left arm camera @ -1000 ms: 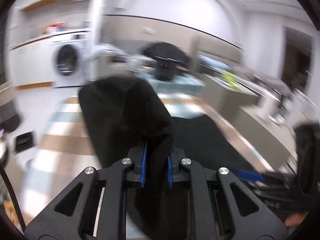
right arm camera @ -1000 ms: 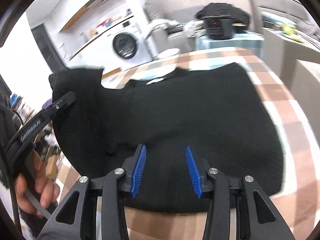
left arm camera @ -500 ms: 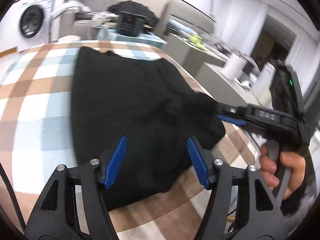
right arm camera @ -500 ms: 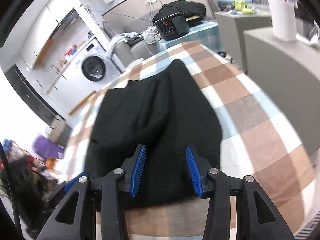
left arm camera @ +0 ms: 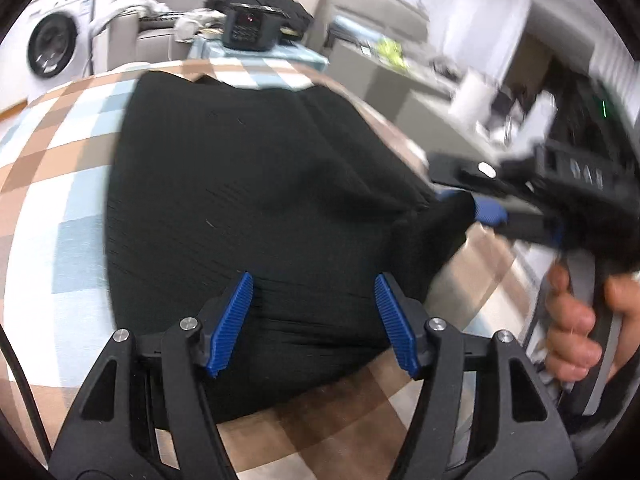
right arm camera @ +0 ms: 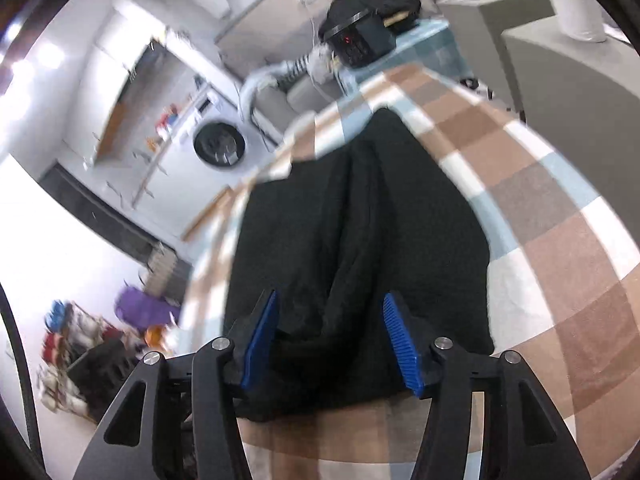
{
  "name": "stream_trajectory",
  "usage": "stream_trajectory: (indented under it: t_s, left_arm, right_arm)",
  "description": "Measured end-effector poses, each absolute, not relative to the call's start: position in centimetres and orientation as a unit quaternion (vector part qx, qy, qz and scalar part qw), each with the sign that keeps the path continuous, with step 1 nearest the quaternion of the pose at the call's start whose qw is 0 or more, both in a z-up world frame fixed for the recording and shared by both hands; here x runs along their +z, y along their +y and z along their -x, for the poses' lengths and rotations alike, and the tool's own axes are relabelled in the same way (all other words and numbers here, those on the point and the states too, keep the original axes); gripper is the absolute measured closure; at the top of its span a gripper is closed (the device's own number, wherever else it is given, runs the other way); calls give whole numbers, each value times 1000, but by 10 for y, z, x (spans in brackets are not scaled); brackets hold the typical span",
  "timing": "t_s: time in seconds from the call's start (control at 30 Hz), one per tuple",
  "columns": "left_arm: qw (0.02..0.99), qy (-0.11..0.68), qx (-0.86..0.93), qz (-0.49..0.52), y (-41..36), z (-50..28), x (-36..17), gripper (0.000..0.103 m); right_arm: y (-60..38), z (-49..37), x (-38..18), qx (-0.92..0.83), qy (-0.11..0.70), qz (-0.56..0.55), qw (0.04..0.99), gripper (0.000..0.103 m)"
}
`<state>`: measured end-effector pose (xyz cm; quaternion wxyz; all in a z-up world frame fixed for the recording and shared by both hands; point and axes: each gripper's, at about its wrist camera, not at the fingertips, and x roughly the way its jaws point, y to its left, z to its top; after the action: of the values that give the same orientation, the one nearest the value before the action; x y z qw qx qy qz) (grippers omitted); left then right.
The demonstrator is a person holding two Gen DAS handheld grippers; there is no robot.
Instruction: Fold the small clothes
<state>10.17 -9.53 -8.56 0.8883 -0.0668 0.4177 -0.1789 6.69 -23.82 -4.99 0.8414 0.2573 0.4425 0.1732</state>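
A black garment [left arm camera: 248,200] lies spread on a checked tablecloth [left arm camera: 52,216] — its near edge reaches close to the cloth's near edge. The left gripper [left arm camera: 312,320] hangs over that near part, its blue pads well apart with only fabric below them, none pinched. At the garment's right edge the right gripper [left arm camera: 476,204], blurred, has a fold of cloth at its blue tips; a hand [left arm camera: 576,328] grasps its handle. Beyond the far edge — a washing machine [left arm camera: 52,44].

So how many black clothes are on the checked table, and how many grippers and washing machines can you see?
Black garment on the checked table: 1
Grippers: 2, the left gripper and the right gripper
Washing machine: 1
Total: 4
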Motion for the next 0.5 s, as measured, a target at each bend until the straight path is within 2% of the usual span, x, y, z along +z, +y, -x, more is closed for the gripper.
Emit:
stream_trajectory:
  t_s: [0.03, 0.07, 0.1, 0.13, 0.23, 0.33, 0.4, 0.5]
  left_arm:
    - [888, 419, -180, 53, -100, -100, -87, 42]
    - [890, 417, -181, 48, -101, -99, -87, 42]
    - [888, 417, -186, 50, -100, -99, -86, 42]
    - [886, 417, -192, 61, -96, -98, -84, 42]
    - [886, 412, -188, 97, -82, -98, -80, 42]
    - [893, 401, -170, 113, -68, -96, -75, 42]
    - [899, 393, -150, 118, -56, -94, -70, 42]
    - [905, 385, -126, 128, -36, -93, -62, 42]
  right_arm:
    - [-234, -69, -55, 166, 453, -241, 842, 49]
    - [-231, -72, -61, 160, 466, -229, 840, 66]
    - [-230, -74, -65, 163, 473, -223, 837, 92]
    - [-230, -74, -65, 164, 469, -218, 840, 96]
    - [-232, -75, -63, 134, 465, -176, 857, 97]
    - [-236, -83, -64, 130, 472, -185, 852, 89]
    - [-234, -89, -55, 133, 453, -191, 861, 70]
    - [-225, -110, -40, 151, 434, -190, 867, 65]
